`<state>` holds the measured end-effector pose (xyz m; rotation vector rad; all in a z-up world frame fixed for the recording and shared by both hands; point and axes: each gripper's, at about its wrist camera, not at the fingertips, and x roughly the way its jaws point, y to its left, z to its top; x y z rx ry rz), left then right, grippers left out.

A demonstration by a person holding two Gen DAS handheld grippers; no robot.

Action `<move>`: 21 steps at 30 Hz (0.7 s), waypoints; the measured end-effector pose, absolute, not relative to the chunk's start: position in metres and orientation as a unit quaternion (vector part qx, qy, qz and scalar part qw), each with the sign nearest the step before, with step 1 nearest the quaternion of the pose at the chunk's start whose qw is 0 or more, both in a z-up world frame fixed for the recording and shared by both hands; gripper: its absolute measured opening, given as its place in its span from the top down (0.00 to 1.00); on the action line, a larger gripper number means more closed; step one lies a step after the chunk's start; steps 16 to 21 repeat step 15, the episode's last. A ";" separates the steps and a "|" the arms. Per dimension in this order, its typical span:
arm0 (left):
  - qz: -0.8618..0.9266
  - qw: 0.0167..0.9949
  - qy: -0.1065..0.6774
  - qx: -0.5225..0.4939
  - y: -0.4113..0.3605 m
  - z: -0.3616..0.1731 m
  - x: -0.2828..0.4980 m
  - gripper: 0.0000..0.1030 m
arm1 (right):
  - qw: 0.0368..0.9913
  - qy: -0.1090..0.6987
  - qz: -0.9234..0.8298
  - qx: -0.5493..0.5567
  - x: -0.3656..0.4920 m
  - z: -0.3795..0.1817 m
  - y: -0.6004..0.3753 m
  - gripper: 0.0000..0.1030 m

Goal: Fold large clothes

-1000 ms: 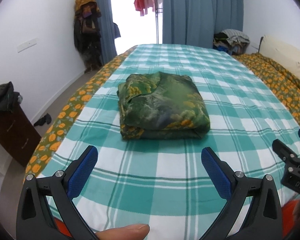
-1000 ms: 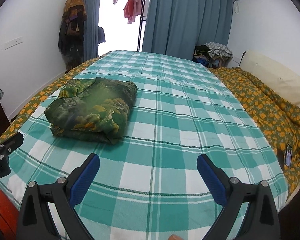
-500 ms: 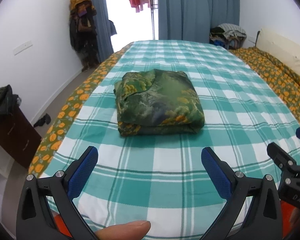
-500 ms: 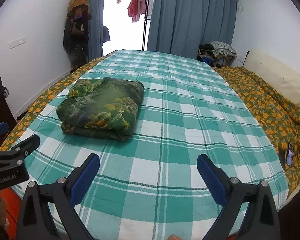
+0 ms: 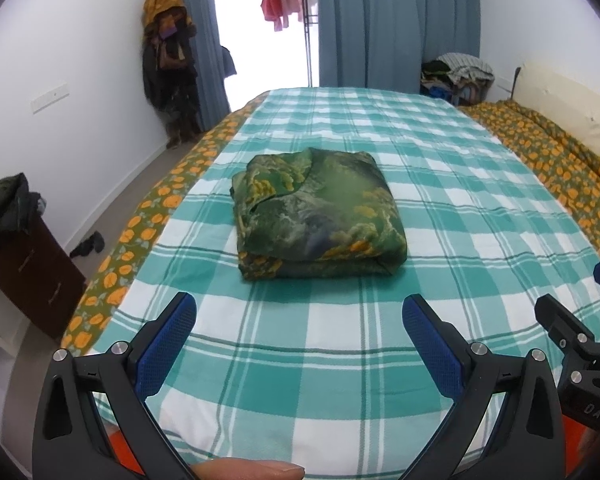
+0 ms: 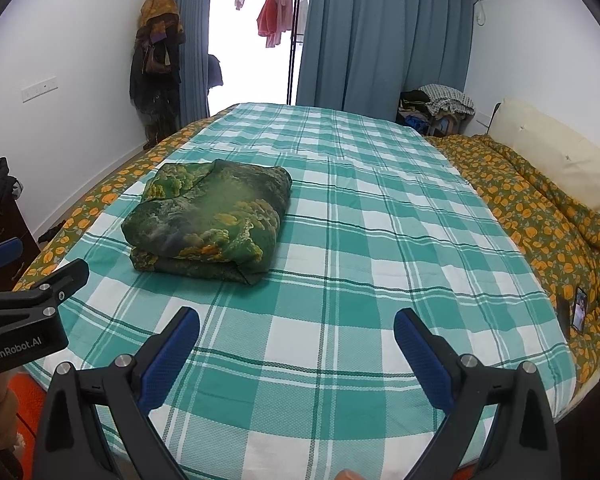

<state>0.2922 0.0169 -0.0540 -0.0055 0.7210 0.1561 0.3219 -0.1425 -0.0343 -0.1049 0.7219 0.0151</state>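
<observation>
Green printed garment lies folded into a thick, squared bundle on the checked bedspread, at 12 o'clock from the left gripper, 11 o'clock from the right gripper. Both grippers' fingers are spread wide, holding nothing, well apart from the bundle. Folding looks complete; next move likely only tidying or none.

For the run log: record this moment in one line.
green garment: folded, on bed | left gripper: open, empty | right gripper: open, empty

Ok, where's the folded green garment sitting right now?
The folded green garment lies on the checked bedspread, ahead of the open left claw, nearer the bed's left edge; in the right wrist view it sits left of centre.
</observation>
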 end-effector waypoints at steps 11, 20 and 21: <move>0.066 0.935 0.347 -0.004 0.015 -0.056 0.290 0.00 | 0.934 0.353 0.012 -0.050 0.320 -0.032 -0.142 0.03; 0.067 0.939 0.338 0.010 0.009 -0.053 0.288 0.01 | 0.934 0.355 0.015 -0.047 0.319 -0.033 -0.145 0.03; 0.067 0.939 0.338 0.010 0.009 -0.053 0.288 0.01 | 0.934 0.355 0.015 -0.047 0.319 -0.033 -0.145 0.03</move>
